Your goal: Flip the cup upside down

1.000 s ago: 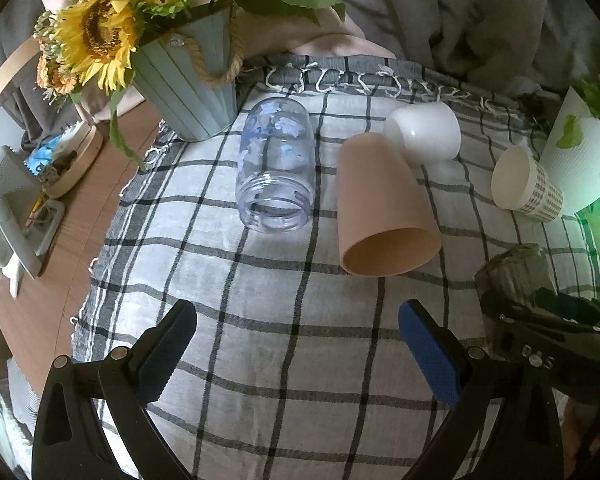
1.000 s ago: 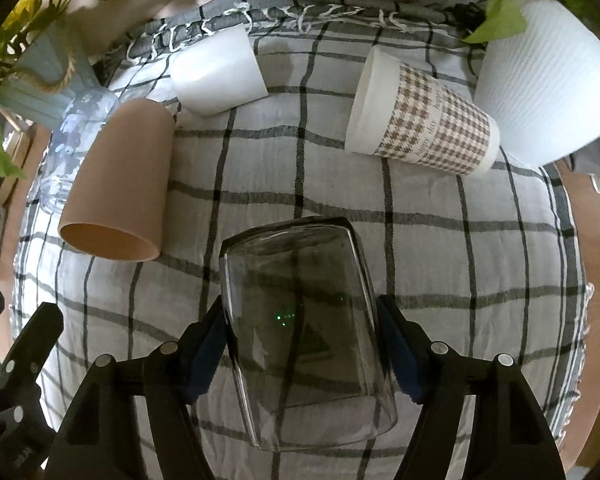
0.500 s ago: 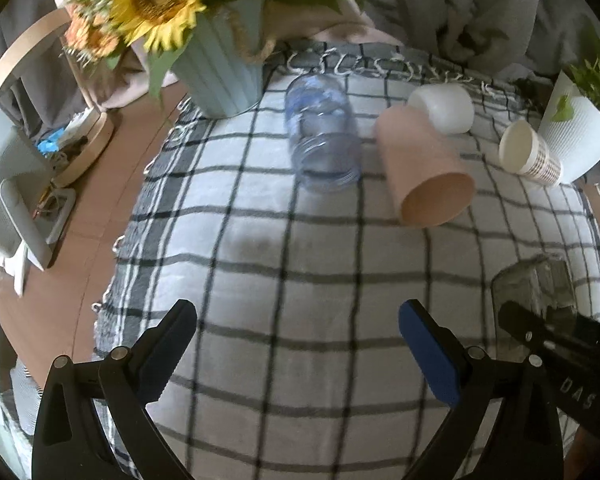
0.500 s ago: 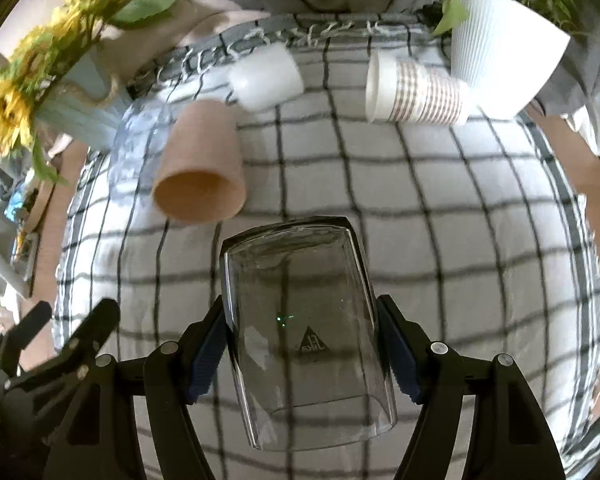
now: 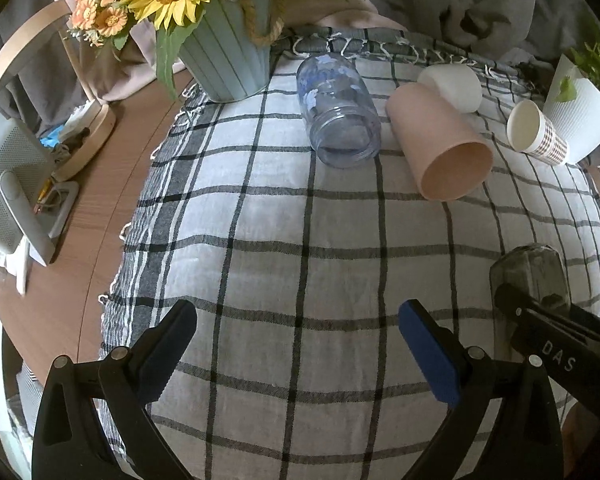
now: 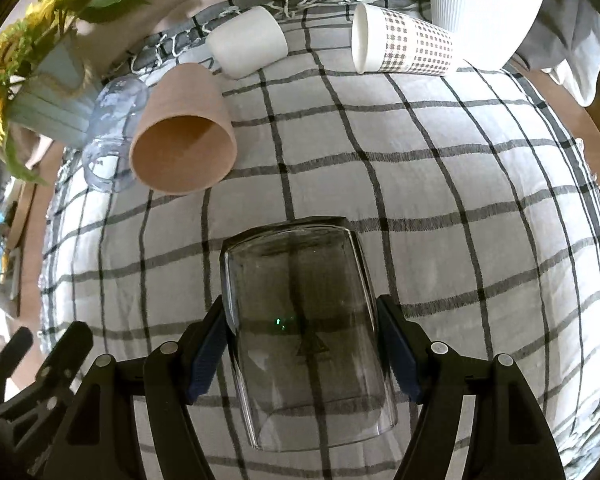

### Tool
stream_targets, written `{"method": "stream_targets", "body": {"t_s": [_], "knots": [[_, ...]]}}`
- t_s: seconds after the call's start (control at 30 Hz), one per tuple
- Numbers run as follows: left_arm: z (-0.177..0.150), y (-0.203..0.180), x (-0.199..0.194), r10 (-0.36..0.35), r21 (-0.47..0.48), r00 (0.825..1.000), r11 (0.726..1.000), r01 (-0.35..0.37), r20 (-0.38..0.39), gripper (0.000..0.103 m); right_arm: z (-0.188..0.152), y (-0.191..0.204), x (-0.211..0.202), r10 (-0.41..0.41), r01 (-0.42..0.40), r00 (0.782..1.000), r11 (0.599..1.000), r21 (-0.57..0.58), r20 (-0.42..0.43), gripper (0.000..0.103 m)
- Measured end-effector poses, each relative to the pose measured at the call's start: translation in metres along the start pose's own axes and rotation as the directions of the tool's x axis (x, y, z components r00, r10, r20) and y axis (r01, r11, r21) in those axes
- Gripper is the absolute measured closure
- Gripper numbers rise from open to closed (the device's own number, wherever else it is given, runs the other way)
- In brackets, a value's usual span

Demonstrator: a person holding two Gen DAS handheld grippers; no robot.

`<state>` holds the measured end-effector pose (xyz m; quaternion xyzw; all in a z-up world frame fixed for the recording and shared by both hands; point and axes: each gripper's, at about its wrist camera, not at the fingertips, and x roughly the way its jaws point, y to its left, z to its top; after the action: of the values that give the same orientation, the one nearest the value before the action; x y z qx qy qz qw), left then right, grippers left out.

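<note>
item: smoked glass cup [image 6: 304,320], pinched in our right claw [image 6: 302,344]; left claw [image 5: 296,344] open, idle. risk: smooth glass perhaps slips mid-flip.

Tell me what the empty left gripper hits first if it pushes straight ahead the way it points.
Probably only the checked tablecloth. The open left gripper points between the clear blue glass jar and the pink plastic cup; depth is unclear.
</note>
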<state>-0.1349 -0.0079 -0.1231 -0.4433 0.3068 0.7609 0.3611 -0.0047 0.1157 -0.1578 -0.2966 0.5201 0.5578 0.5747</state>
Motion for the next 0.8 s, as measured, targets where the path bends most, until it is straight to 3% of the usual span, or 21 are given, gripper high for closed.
{"method": "stream_targets", "body": {"t_s": [0.13, 0.2, 0.3, 0.5, 0.63, 0.8], "knots": [[-0.002, -0.002, -0.001, 0.004, -0.006, 1.0, 1.0, -0.004, -0.005, 0.0, 0.002, 0.0, 0.0, -0.001, 0.001, 1.0, 1.0, -0.012, 0.004, 0.031], [-0.003, -0.004, -0.002, -0.01, 0.034, 1.0, 0.999, 0.01, 0.0, 0.0, 0.003, 0.001, 0.0, 0.002, -0.001, 1.0, 1.0, -0.016, 0.008, 0.031], [-0.003, -0.004, -0.006, -0.011, 0.029, 1.0, 1.0, 0.011, 0.001, 0.0, 0.003, -0.001, -0.007, 0.025, -0.025, 0.999, 0.999, -0.021, 0.028, 0.025], [0.002, -0.019, -0.024, -0.066, 0.034, 0.998, 0.997, 0.066, 0.004, 0.0, 0.005, -0.012, -0.057, 0.023, -0.021, 0.987, 1.0, -0.018, 0.16, 0.024], [0.012, -0.049, -0.037, -0.156, 0.081, 0.988, 0.985, 0.156, -0.004, 0.001, 0.009, -0.038, -0.076, -0.026, 0.019, 0.984, 0.999, 0.043, 0.178, 0.024], [0.02, -0.099, -0.045, -0.2, 0.182, 0.98, 0.963, 0.198, -0.01, 0.001, 0.011, -0.081, -0.082, -0.06, 0.041, 0.983, 0.993, 0.113, 0.173, 0.024]]}}
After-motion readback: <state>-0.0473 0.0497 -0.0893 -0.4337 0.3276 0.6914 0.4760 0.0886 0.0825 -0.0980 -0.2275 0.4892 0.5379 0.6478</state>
